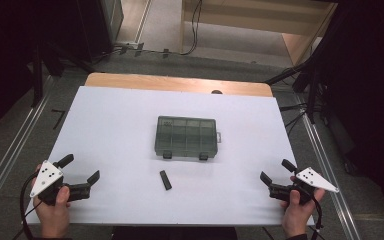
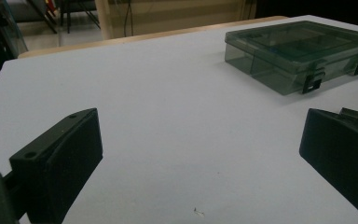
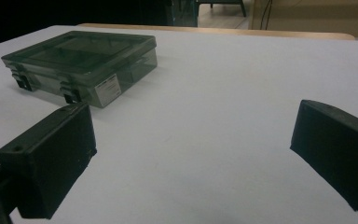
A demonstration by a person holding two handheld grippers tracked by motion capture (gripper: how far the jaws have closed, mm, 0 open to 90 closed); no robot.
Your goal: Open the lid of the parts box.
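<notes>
A smoky clear plastic organiser box (image 1: pixel 186 137) with a closed lid and two dark front latches lies in the middle of the white table top (image 1: pixel 130 115). In front of it lies a small black bar (image 1: pixel 166 180). My left gripper (image 1: pixel 83 168) rests near the front left corner, open and empty. My right gripper (image 1: pixel 277 170) sits near the front right corner, also open and empty. The left gripper view has the box (image 2: pixel 303 53) far off to the right; the right gripper view has the box (image 3: pixel 81 65) to the left, a white label on its side.
The white sheet covers a wooden table whose far edge (image 1: pixel 180 82) shows as a tan strip. Metal rails run along the floor on both sides. Cables and stands (image 1: pixel 305 85) stand beyond the table's right far corner.
</notes>
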